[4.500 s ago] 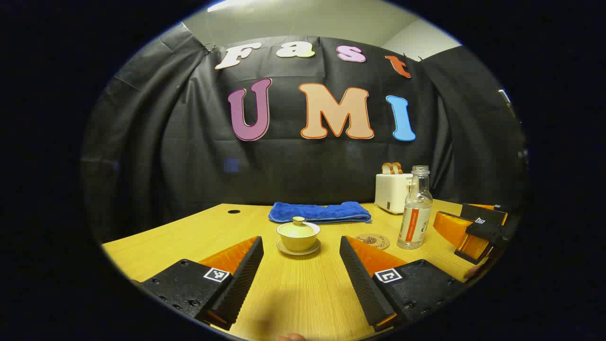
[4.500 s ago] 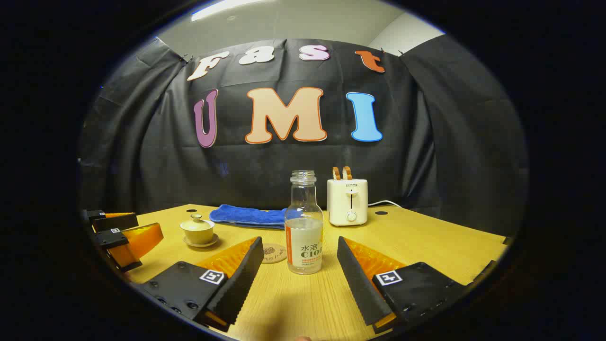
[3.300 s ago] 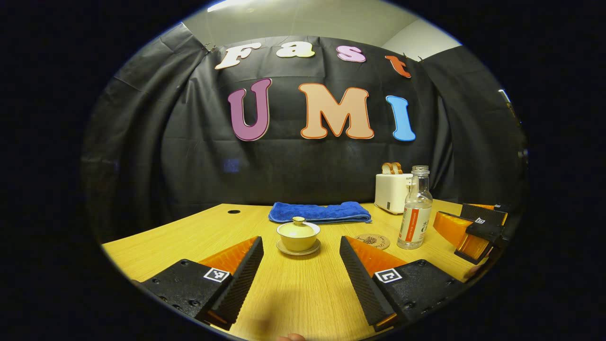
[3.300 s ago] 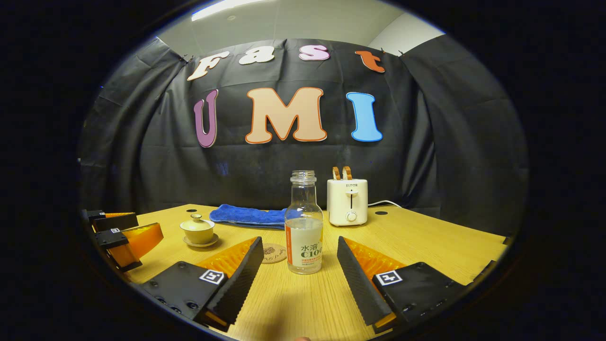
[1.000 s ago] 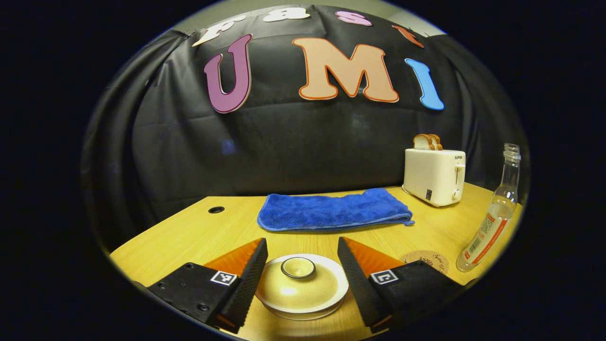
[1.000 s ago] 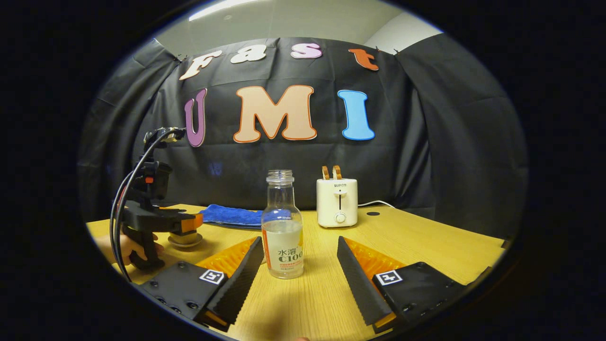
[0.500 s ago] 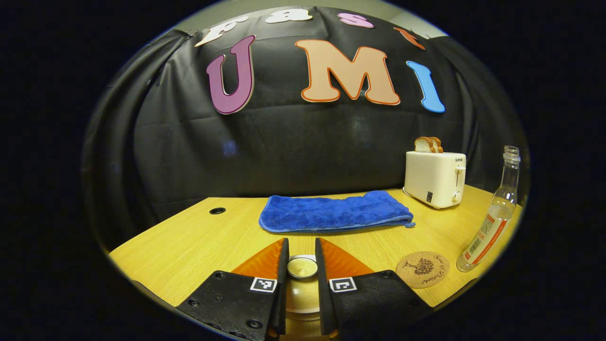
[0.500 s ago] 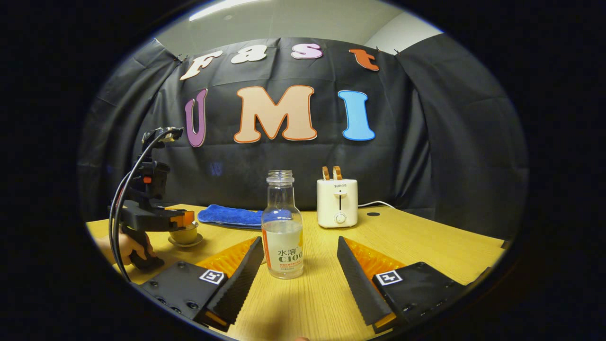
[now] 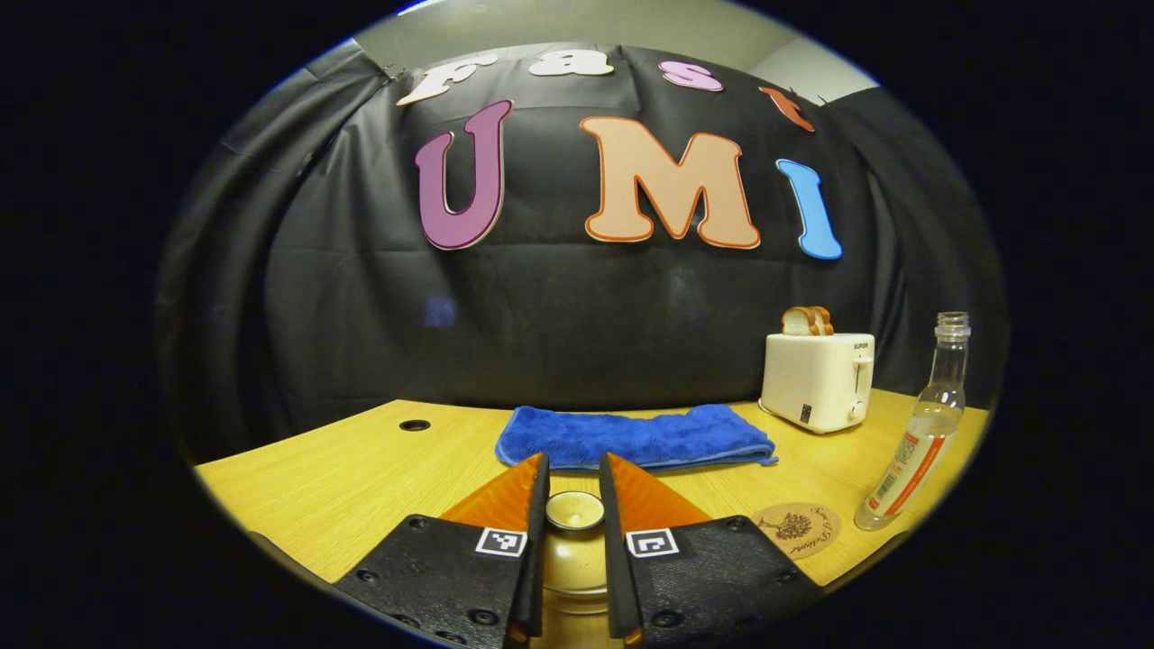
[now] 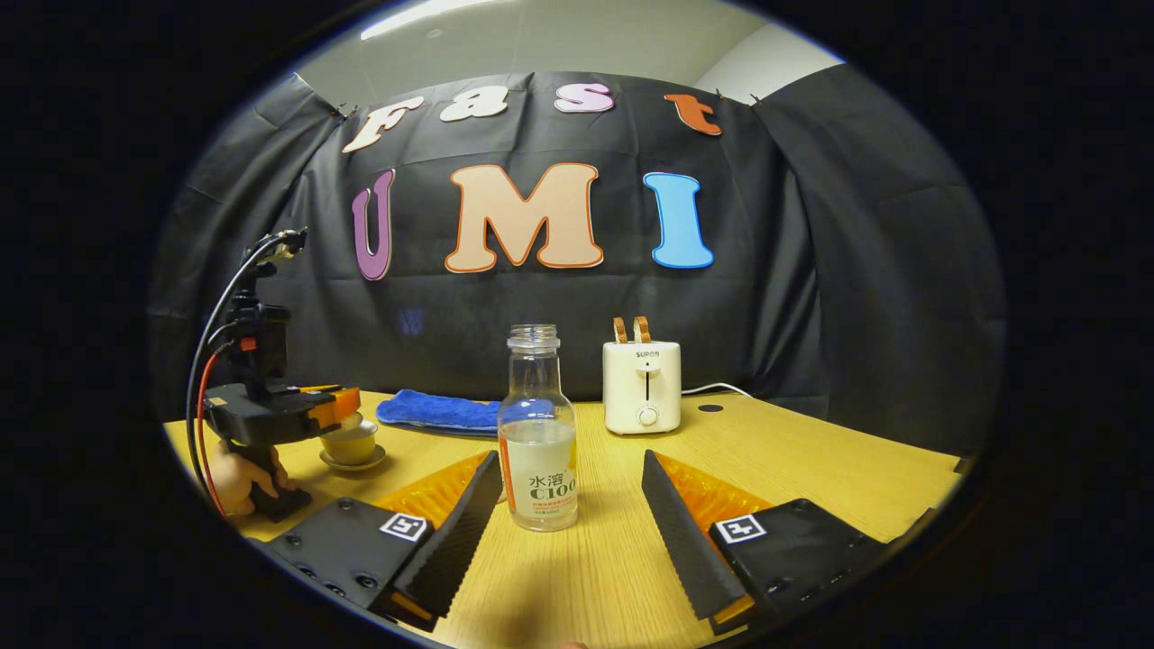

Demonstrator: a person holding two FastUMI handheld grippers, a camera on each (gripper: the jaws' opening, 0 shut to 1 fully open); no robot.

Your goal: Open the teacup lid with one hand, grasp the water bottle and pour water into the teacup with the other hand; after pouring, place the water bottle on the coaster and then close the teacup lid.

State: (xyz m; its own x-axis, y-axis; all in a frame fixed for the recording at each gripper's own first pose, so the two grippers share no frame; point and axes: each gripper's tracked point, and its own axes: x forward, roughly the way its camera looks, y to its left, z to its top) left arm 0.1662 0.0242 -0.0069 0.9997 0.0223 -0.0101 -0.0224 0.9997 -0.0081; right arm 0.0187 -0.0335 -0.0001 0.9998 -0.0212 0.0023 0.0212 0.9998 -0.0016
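My left gripper (image 9: 573,464) is shut on the knob of the pale yellow teacup lid (image 9: 573,511), which sits between its fingers. In the right gripper view that left gripper (image 10: 332,407) hovers just above the teacup (image 10: 350,444) on its saucer (image 10: 353,465), a hand (image 10: 236,478) holding its grip. The clear water bottle (image 10: 538,451), uncapped and partly filled, stands upright between the fingers of my open right gripper (image 10: 570,460), nearer the left finger and untouched. The bottle (image 9: 915,442) also stands at the far right of the left gripper view, beside the round cork coaster (image 9: 797,525).
A folded blue towel (image 9: 636,437) lies behind the teacup on the wooden table (image 9: 361,469). A white toaster (image 10: 640,386) with bread slices stands at the back, its cord trailing right. Two cable holes mark the tabletop near the wall.
My left gripper, shut on the lid knob, has risen a little off the teacup. The right gripper and the bottle have stayed put.
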